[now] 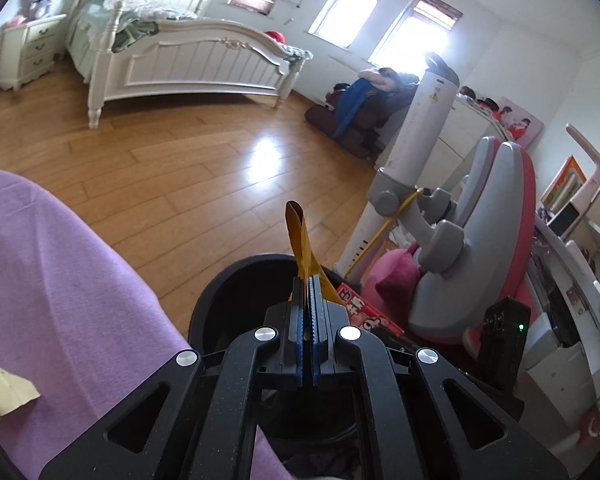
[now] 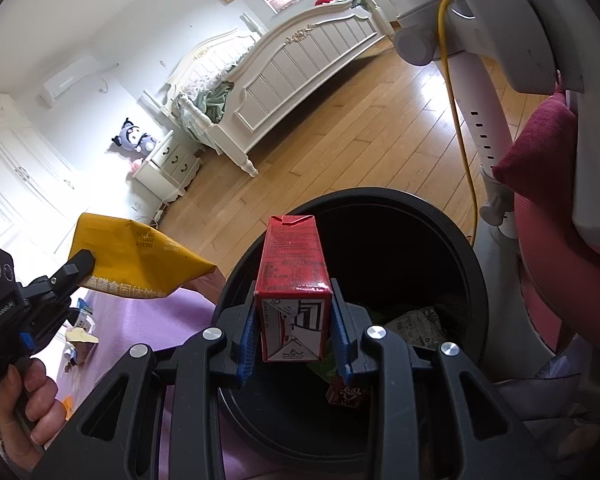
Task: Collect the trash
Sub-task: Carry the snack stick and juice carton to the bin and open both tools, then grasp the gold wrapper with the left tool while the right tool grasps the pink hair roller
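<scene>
Red cardboard is what my right gripper (image 2: 296, 344) is pinching: its jaws are pressing on both sides of a small drink carton (image 2: 294, 280), and I am holding it upright just over the mouth of the black trash bin (image 2: 452, 224). My left gripper (image 1: 310, 292) is clamping a yellow foil wrapper (image 1: 300, 236) edge-on, the jaws squeezed almost together on it, near the bin's rim but not yet over the opening, as far as I can judge. Inside the bin some crumpled packaging (image 2: 420, 322) is already lying, so part of the collecting looks done. Both held pieces are waiting to be dropped in. On the purple bench cover (image 2: 148, 320) a few scraps (image 2: 80, 338) are sitting beside my left hand (image 2: 28, 404), and a pale torn paper (image 1: 4, 392) is showing in the left view, so more picking is remaining after these two.
</scene>
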The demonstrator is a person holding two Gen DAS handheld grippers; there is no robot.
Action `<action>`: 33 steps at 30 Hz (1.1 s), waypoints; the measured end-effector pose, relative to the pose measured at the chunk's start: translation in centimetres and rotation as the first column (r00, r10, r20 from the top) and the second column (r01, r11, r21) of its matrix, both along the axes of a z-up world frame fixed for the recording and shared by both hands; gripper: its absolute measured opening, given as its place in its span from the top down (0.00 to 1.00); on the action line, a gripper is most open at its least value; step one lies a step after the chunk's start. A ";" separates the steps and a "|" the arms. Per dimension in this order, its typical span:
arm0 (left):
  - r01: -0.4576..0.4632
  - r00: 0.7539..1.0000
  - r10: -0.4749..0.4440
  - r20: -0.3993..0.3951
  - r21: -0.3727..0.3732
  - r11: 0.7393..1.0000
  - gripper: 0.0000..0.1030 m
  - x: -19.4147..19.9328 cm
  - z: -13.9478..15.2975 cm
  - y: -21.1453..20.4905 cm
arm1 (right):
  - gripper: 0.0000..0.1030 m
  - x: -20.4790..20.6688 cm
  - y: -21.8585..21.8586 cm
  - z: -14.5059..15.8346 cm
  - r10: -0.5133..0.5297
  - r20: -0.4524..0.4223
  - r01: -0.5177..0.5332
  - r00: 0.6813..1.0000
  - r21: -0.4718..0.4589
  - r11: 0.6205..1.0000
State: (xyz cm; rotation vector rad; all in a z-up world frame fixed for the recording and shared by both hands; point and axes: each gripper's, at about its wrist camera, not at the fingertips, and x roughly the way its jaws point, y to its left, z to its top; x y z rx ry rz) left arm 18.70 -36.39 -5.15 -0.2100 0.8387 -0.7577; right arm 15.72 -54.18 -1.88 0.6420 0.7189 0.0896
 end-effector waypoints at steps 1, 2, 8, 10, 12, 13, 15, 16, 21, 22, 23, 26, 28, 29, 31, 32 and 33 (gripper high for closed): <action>0.001 1.000 -0.001 0.000 0.002 1.000 0.96 0.0 0.0 -0.1 | 0.69 0.0 -0.1 -0.1 0.000 -0.002 0.000 1.000 0.001 1.000; 0.003 1.000 -0.003 0.000 0.006 1.000 0.96 0.0 0.0 -0.2 | 0.69 0.0 -0.1 -0.1 -0.002 -0.005 0.002 1.000 0.001 1.000; -0.004 1.000 0.003 0.011 0.055 0.998 0.88 -0.1 0.0 -0.9 | 0.56 0.2 -0.2 -0.5 -0.030 -0.065 0.029 0.997 -0.021 0.999; -0.019 1.000 0.018 0.019 0.073 0.997 0.51 -0.4 0.1 -0.9 | 0.44 -0.1 -0.3 -0.3 -0.037 -0.057 0.037 0.998 -0.009 0.999; -0.044 0.998 0.040 0.051 0.084 0.995 0.41 -1.0 0.5 -0.5 | 0.43 -0.2 -0.1 -0.1 -0.030 -0.053 0.030 0.998 -0.010 0.999; -0.045 0.997 0.039 0.061 0.092 0.995 0.41 -1.2 0.7 -0.4 | 0.43 -0.2 0.1 0.1 -0.025 -0.052 0.024 0.998 -0.015 1.000; -0.050 0.996 0.040 0.084 0.120 0.992 0.37 -1.6 1.1 -0.1 | 0.43 -0.3 0.5 0.5 -0.013 -0.050 0.012 0.999 -0.020 1.000; -0.061 0.994 0.047 0.102 0.132 0.989 0.29 -1.9 1.4 0.2 | 0.43 -0.3 0.7 0.6 -0.007 -0.048 0.006 0.999 -0.022 1.000; -0.117 0.978 0.084 0.193 0.167 0.979 0.20 -3.6 3.3 2.4 | 0.43 -0.2 2.8 1.8 0.028 -0.039 -0.029 0.999 -0.040 0.999; -0.126 0.975 0.091 0.204 0.169 0.977 0.20 -4.0 3.6 2.9 | 0.43 -0.2 3.2 1.9 0.034 -0.039 -0.036 0.999 -0.043 0.998; -0.134 0.973 0.096 0.212 0.171 0.976 0.20 -4.2 3.9 3.5 | 0.43 -0.1 3.8 2.2 0.044 -0.038 -0.046 0.998 -0.048 0.998; -0.156 0.967 0.114 0.228 0.174 0.972 0.19 -4.9 4.8 5.6 | 0.43 0.1 5.6 3.1 0.071 -0.034 -0.073 0.997 -0.065 0.995; -0.174 0.963 0.132 0.235 0.169 0.970 0.14 -5.2 5.2 7.1 | 0.43 0.3 6.8 3.8 0.094 -0.027 -0.096 0.995 -0.077 0.992; -0.185 0.961 0.142 0.238 0.165 0.969 0.14 -5.4 5.3 8.1 | 0.43 0.4 7.5 4.2 0.106 -0.022 -0.107 0.994 -0.084 0.991; -0.201 0.958 0.160 0.238 0.160 0.966 0.14 -5.7 5.5 9.8 | 0.43 0.6 9.1 5.1 0.136 -0.011 -0.136 0.991 -0.101 0.986; -0.209 0.957 0.169 0.236 0.156 0.965 0.14 -5.7 5.6 10.8 | 0.43 0.7 9.8 5.4 0.146 -0.007 -0.146 0.989 -0.108 0.983; -0.219 0.956 0.180 0.233 0.151 0.964 0.14 -5.8 5.6 11.7 | 0.43 0.9 10.6 5.8 0.162 -0.003 -0.161 0.987 -0.116 0.980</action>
